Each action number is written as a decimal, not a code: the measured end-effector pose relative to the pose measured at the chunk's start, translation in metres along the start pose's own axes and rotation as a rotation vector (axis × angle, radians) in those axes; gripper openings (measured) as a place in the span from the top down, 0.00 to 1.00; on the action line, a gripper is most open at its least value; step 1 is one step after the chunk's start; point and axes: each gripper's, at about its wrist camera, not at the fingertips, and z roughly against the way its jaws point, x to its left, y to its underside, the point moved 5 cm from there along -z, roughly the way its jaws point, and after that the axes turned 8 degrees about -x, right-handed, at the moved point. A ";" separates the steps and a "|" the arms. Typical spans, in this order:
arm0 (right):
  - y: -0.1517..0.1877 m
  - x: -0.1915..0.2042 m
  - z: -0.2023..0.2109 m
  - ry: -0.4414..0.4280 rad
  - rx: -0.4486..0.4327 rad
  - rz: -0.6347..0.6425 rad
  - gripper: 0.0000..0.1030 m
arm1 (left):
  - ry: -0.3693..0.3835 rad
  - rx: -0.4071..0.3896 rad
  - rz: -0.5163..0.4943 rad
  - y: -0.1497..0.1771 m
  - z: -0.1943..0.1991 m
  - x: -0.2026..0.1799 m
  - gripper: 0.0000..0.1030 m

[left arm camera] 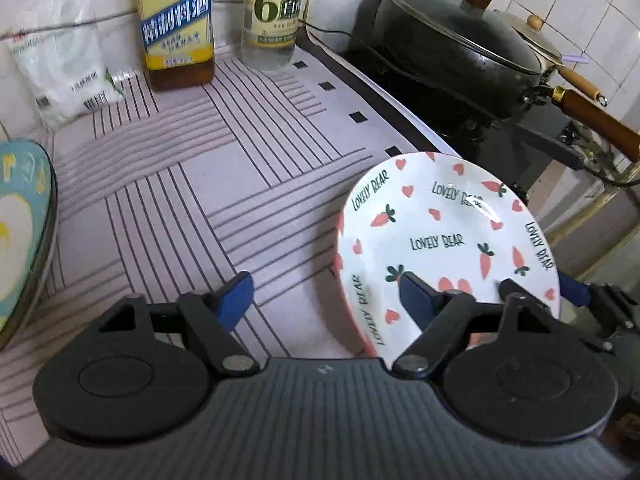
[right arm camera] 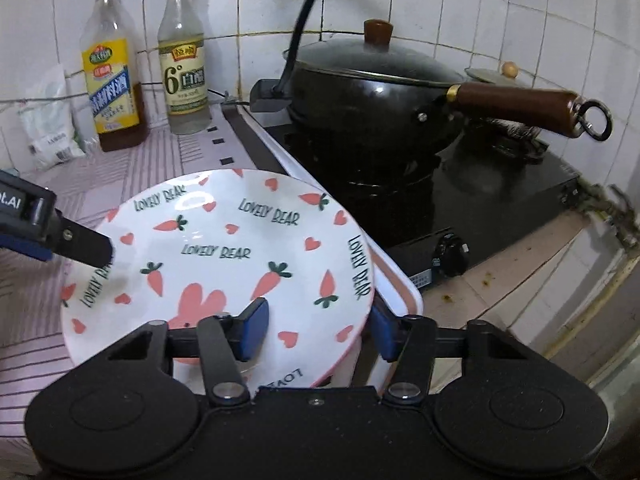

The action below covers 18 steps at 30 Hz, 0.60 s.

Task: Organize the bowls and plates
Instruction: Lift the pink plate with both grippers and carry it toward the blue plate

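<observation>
Soft, dim indoor light is falling from above, leaving the black wok (right arm camera: 372, 108) and stove (right arm camera: 472, 200) murky. Small white glare spots are shining on the carrot-print plate (right arm camera: 224, 256). Fisheye distortion is bending the wall tiles (right arm camera: 552, 12) toward the edges, and dark vignetting is filling the right wrist view's corners.

Plate (right arm camera: 224, 256): glazed ceramic, glossy. Wok (right arm camera: 372, 100): dark metal, shiny; wood handle (right arm camera: 516, 104). Bottles (right arm camera: 114, 80): clear plastic, paper labels. Counter (left arm camera: 192, 184): matt. Wall tiles (right arm camera: 540, 20): glossy. Tool pads (right arm camera: 254, 330): blue, matt.
</observation>
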 end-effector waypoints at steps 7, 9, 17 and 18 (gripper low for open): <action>0.000 -0.007 0.000 0.007 0.008 -0.021 0.59 | 0.042 0.075 0.034 0.011 -0.011 0.001 0.60; 0.000 -0.009 -0.001 -0.005 0.014 -0.051 0.59 | 0.067 0.083 0.067 0.014 -0.014 0.002 0.62; 0.002 -0.017 -0.006 -0.009 -0.001 -0.153 0.71 | 0.119 0.084 0.145 0.012 -0.021 -0.001 0.84; 0.002 -0.019 -0.004 -0.009 -0.014 -0.172 0.73 | 0.116 0.084 0.144 0.013 -0.021 -0.001 0.84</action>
